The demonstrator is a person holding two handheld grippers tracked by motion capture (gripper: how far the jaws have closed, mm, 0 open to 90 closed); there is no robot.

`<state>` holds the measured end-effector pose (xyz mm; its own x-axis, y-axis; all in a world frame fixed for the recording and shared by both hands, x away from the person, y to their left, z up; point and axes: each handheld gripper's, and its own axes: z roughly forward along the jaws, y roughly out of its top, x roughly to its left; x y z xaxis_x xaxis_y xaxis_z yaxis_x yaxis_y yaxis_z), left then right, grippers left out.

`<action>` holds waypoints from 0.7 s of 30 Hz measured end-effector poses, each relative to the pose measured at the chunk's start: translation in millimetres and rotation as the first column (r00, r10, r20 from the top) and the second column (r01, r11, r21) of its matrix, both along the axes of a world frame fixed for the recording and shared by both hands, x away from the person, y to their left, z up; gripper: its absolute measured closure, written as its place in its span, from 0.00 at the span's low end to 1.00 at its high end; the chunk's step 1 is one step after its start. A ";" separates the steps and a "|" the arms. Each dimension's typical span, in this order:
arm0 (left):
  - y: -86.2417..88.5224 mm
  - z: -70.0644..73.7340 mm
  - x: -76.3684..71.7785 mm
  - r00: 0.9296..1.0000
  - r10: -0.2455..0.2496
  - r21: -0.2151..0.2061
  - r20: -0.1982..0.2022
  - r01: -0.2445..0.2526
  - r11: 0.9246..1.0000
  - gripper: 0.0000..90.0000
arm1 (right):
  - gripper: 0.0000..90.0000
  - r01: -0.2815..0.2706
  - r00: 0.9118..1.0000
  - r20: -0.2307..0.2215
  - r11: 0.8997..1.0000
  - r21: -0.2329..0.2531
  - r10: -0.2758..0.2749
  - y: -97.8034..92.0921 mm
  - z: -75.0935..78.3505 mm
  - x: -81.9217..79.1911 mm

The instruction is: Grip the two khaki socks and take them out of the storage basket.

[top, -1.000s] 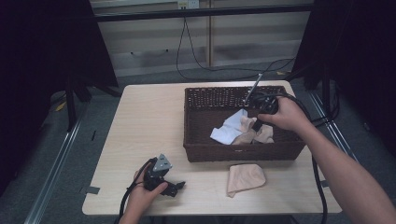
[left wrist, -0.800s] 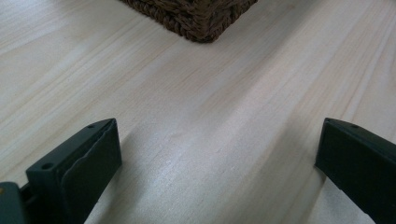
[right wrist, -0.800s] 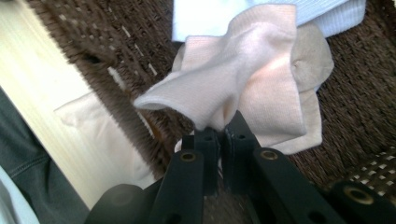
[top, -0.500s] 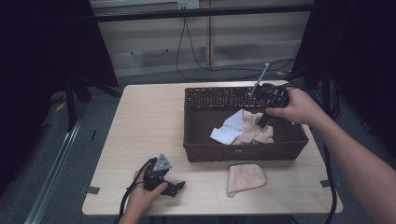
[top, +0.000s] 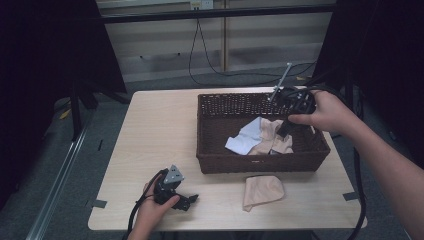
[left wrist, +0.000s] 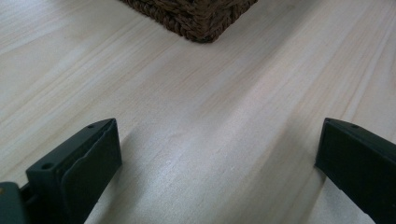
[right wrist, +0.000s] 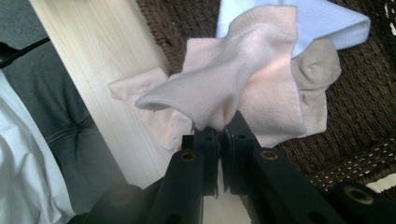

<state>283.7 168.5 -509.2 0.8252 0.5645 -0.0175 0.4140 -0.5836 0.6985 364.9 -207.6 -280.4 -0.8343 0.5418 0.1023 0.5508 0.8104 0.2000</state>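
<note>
A peach sock (right wrist: 219, 88) is pinched by the closed right hand-held gripper (right wrist: 219, 133) above a wicker basket (top: 260, 162).
Only a small fold is held, so it could slip; the left hand-held gripper (left wrist: 219, 158) is held wide open and empty.

high view: dim overall, room at both sides and rear nearly black; pale rectangular wooden tabletop (top: 160, 135) the brightest area, evenly lit from above, no glare. soft short shadow under the dark brown woven wicker basket (top: 210, 135). image slightly soft, low contrast, mild grain in the dark parts.

left gripper view: bright, diffuse light; faint sheen across the wood grain. black plastic left gripper (left wrist: 219, 161) throws soft shadows beside each jaw. near jaws blurred; basket corner at top sharper.

right gripper view: well lit; pale peach knitted sock (right wrist: 224, 88) sharp, slightly washed out on its upper folds. black right gripper (right wrist: 218, 135) out of focus at bottom; basket floor dark.
</note>
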 end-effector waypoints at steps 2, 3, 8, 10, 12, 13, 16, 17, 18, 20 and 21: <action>0.0 0.0 0.0 1.000 0.000 0.001 0.000 0.000 1.000 0.00 | 0.96 -0.016 1.000 -0.011 1.000 0.007 0.016 2.0 2.1 -3.7; 0.0 0.0 -0.1 1.000 0.001 0.000 -0.001 -0.001 1.000 0.00 | 0.96 -0.024 1.000 -0.009 1.000 0.009 0.024 2.2 2.8 -4.6; 0.0 -0.1 0.0 1.000 0.000 -0.001 -0.001 0.000 1.000 0.00 | 0.95 -0.038 0.999 -0.003 0.999 0.018 0.038 3.9 8.6 -11.1; 0.0 0.2 0.0 1.000 0.000 0.002 0.000 0.000 1.000 0.00 | 0.95 -0.051 0.999 0.002 0.998 0.024 0.051 4.9 10.1 -14.3; 0.0 0.1 -0.1 1.000 0.000 0.001 -0.001 0.000 1.000 0.00 | 0.95 -0.060 0.998 0.003 0.998 0.022 0.060 6.4 10.5 -17.7; 0.0 0.2 -0.1 1.000 0.001 0.003 -0.001 -0.001 1.000 0.00 | 0.95 -0.070 0.998 0.007 0.997 0.025 0.070 6.9 10.7 -19.2; 0.0 0.0 0.0 1.000 0.000 0.001 0.000 0.000 1.000 0.00 | 0.95 -0.081 0.997 0.005 0.996 0.033 0.081 8.5 11.0 -24.4; 0.0 0.2 -0.1 1.000 0.000 0.003 -0.001 0.000 1.000 0.00 | 0.95 -0.083 0.997 0.003 0.996 0.033 0.083 9.0 10.2 -25.9; 0.0 0.2 -0.1 1.000 0.000 0.002 -0.001 0.000 1.000 0.00 | 0.95 -0.091 0.996 0.006 0.995 0.030 0.091 9.0 8.9 -27.2; 0.0 0.1 0.0 1.000 0.000 0.001 -0.001 0.000 1.000 0.00 | 0.95 -0.096 0.995 0.003 0.995 0.034 0.096 9.3 6.8 -30.4; -0.1 -0.1 0.0 1.000 0.000 -0.002 -0.001 0.000 1.000 0.00 | 0.95 -0.101 0.995 0.000 0.994 0.035 0.101 9.5 6.1 -31.9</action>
<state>283.7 168.4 -509.3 0.8255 0.5641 -0.0194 0.4146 -0.5826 0.6991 333.0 -198.1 -274.4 -0.8843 0.4509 0.1212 0.4669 0.8543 0.2284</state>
